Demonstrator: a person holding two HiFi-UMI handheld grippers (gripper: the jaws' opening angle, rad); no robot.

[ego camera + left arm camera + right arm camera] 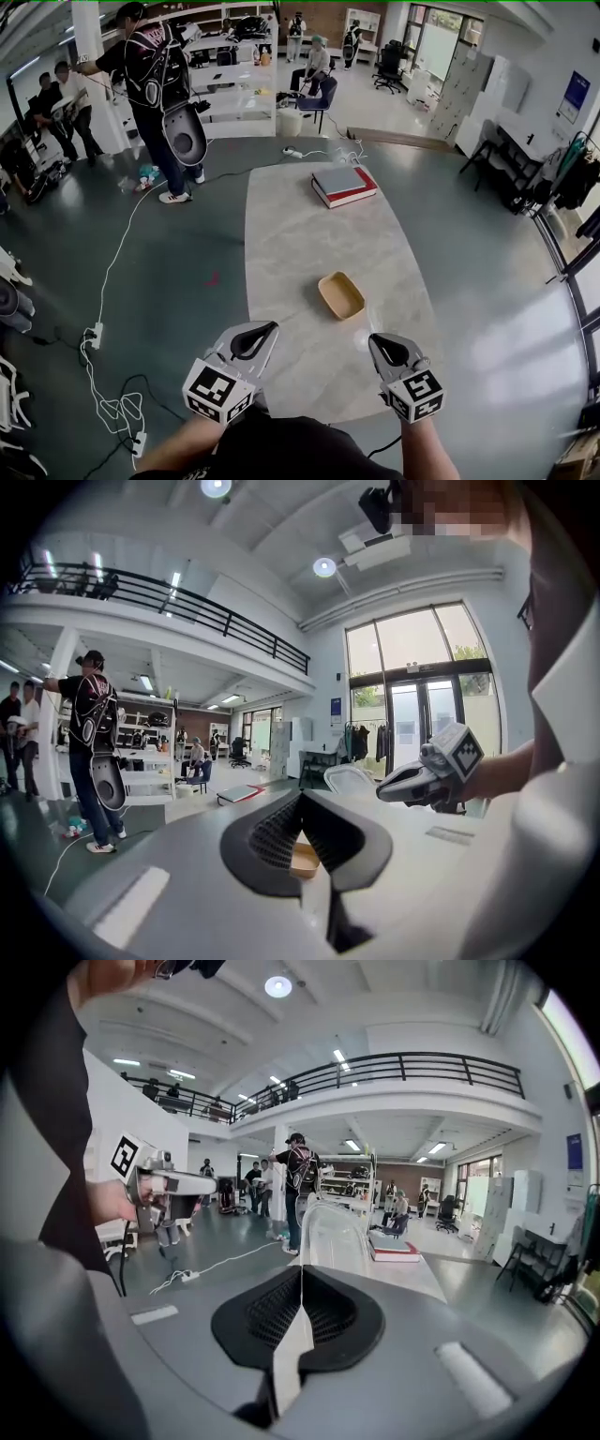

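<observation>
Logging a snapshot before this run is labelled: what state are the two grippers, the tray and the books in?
left gripper: shut, nothing between its jaws, above the table.
right gripper: shut, empty.
tan tray: upright, empty, on the table ahead of both grippers, touched by neither.
books: closed, stacked flat at the table's far end.

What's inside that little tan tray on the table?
Nothing shows in the tan tray: the head view looks onto its bare bottom. The left gripper view shows just a sliver of it between the jaws; the rest is covered.
</observation>
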